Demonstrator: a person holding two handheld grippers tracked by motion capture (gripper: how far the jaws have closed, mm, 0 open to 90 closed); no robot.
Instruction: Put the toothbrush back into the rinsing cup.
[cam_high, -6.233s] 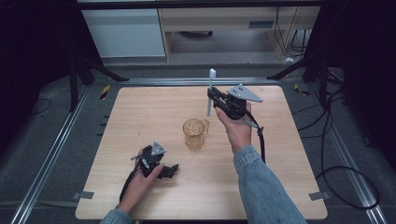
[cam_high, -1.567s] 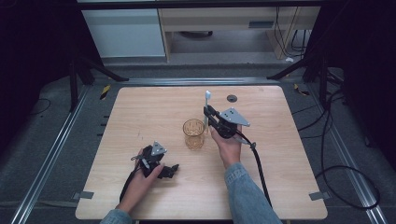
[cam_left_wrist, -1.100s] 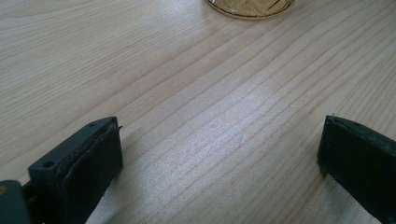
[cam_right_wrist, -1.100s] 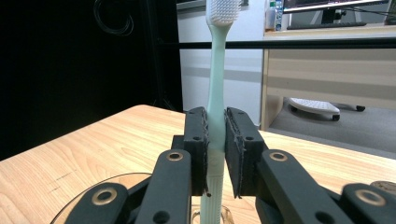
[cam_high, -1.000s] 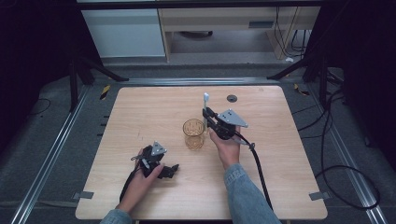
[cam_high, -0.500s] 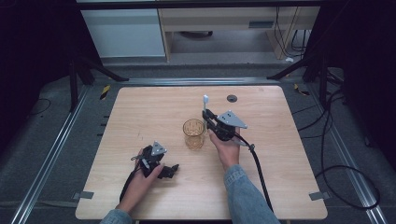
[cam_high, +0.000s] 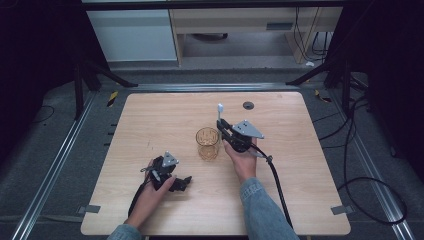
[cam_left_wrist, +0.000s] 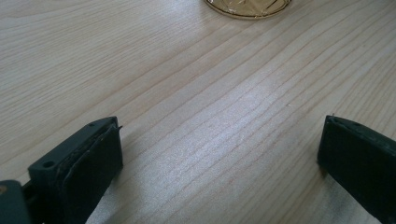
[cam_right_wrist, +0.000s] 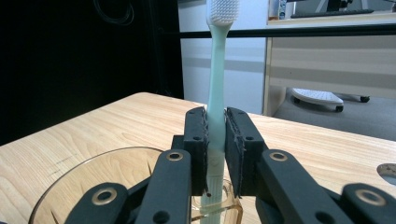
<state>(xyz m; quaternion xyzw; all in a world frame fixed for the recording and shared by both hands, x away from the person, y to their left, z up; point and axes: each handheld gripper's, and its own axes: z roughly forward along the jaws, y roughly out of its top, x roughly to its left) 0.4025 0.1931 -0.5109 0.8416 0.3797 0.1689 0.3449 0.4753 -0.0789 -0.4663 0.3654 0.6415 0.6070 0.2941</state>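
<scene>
Toothbrush (cam_right_wrist: 215, 93) upright (bristles apparently topmost)

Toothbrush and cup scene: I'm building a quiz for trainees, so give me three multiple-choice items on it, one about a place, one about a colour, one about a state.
1. Where does the cup stand relative to the right claw in the high view?
A. just left of it
B. at the table's far right corner
C. beside the left claw

2. What colour is the toothbrush handle?
A. red
B. pale green
C. black

3. How do the left claw's jaws stand?
A. shut on the cup
B. shut on the toothbrush
C. apart, with bare table between them

Answers: 1 A, the cup sits near the table's middle, close to the left of the right claw. 2 B, the right gripper view shows a pale green handle with white bristles, clamped upright between the pads. 3 C, the left gripper view shows only wood between the two black jaws.
</scene>
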